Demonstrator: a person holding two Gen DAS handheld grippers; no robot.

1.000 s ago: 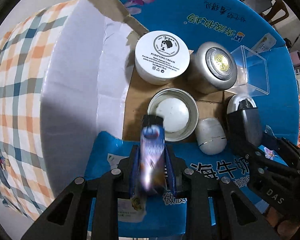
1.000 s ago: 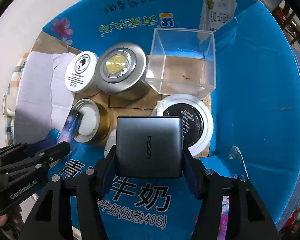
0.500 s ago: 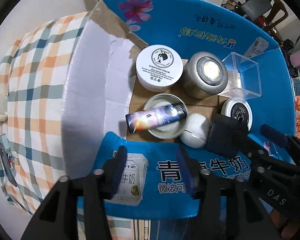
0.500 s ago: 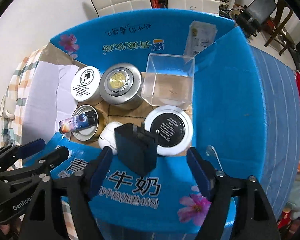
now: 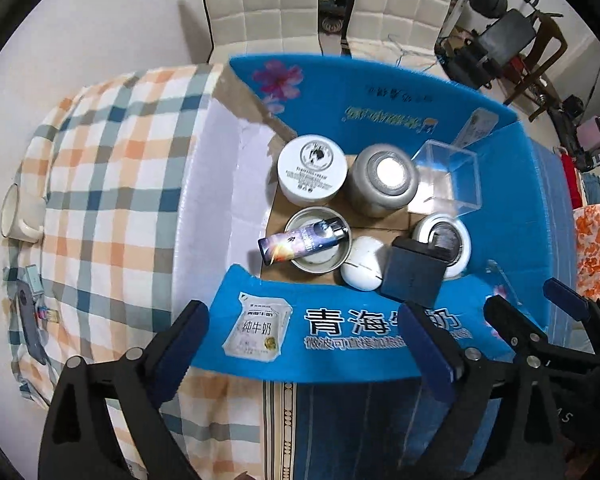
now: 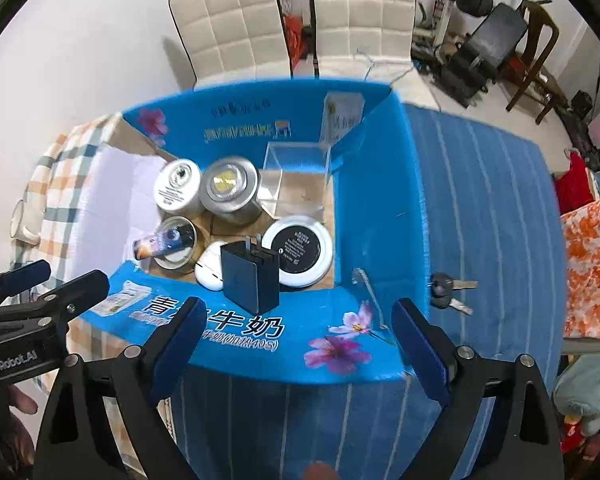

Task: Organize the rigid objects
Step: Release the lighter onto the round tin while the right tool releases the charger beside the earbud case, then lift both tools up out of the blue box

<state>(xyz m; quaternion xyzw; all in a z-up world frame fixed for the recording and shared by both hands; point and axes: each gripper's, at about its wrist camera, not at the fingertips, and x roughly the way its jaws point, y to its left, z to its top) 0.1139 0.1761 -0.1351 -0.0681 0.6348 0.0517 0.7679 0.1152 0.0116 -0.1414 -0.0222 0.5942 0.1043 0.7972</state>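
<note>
Both my grippers are opening, nothing between them.
The charger [image 6: 249, 278] looks hard and smooth; I'd pinch its flat sides.

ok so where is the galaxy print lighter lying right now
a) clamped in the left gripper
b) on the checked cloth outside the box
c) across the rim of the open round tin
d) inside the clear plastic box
c: the galaxy print lighter lies tilted across the rim of the open round tin inside the blue cardboard box, free of the left gripper, whose jaws are opening with nothing between them.
</note>
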